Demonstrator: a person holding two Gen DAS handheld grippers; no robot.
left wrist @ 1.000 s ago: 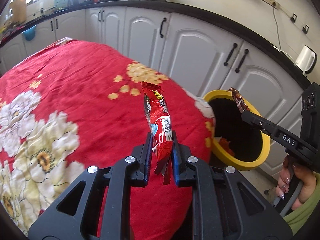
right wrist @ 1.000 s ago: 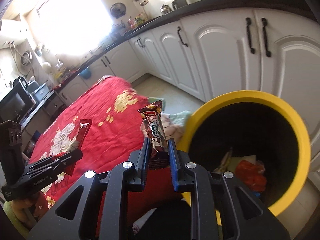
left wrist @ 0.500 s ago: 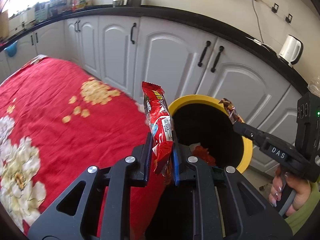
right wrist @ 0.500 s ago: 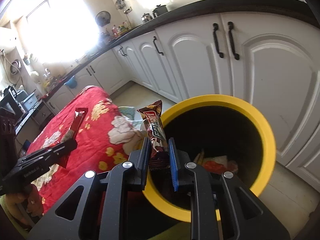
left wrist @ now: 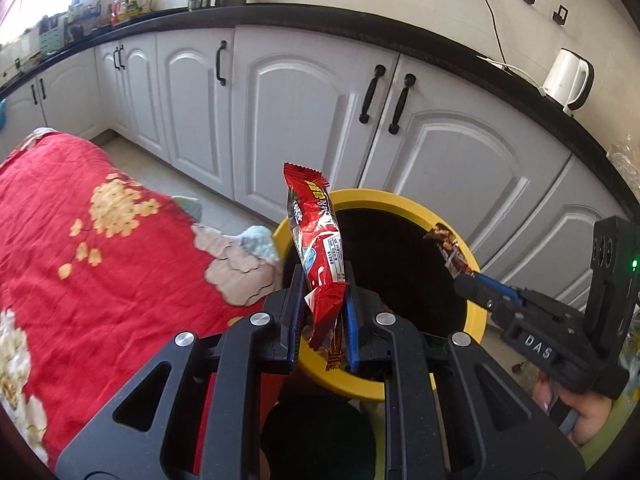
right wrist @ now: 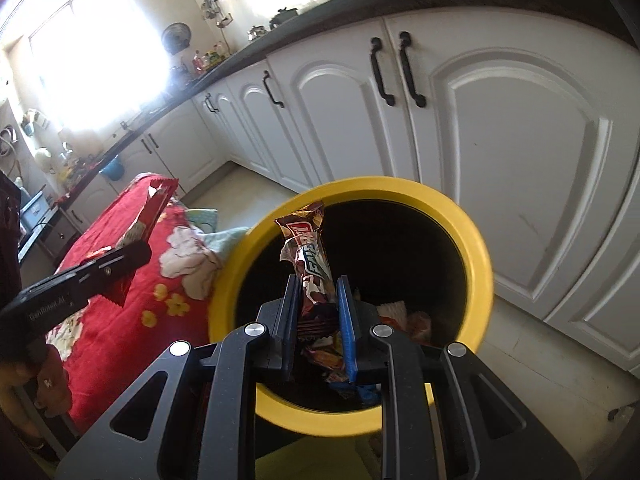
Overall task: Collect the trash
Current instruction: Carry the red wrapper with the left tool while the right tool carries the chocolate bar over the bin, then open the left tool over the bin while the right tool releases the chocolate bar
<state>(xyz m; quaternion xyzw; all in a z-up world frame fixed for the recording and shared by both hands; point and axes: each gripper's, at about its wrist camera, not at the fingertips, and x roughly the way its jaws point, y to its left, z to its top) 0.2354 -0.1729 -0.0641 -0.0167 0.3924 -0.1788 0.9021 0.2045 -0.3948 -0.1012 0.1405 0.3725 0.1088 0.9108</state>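
My left gripper (left wrist: 323,280) is shut on a red snack wrapper (left wrist: 316,232) that stands upright between the pads, at the near left rim of the yellow bin (left wrist: 476,312). From the right wrist view, my right gripper (right wrist: 318,288) is shut on a brown snack wrapper (right wrist: 310,248) held over the open mouth of the yellow bin (right wrist: 476,264). Several wrappers (right wrist: 404,316) lie at the bin's bottom. The right gripper (left wrist: 464,280) with its brown wrapper (left wrist: 450,248) also shows at the bin's right rim. The left gripper (right wrist: 140,250) shows with its red wrapper (right wrist: 150,210).
A red flowered cloth (left wrist: 80,272) covers the table to the left of the bin. White cabinets (left wrist: 304,120) with black handles run behind, under a dark counter with a white kettle (left wrist: 568,80). A person's hand (left wrist: 576,404) holds the right gripper's handle.
Both grippers have moved from over the red cloth toward the bin, still holding their wrappers. The bin now sits right under the right gripper and at the left gripper's tips.
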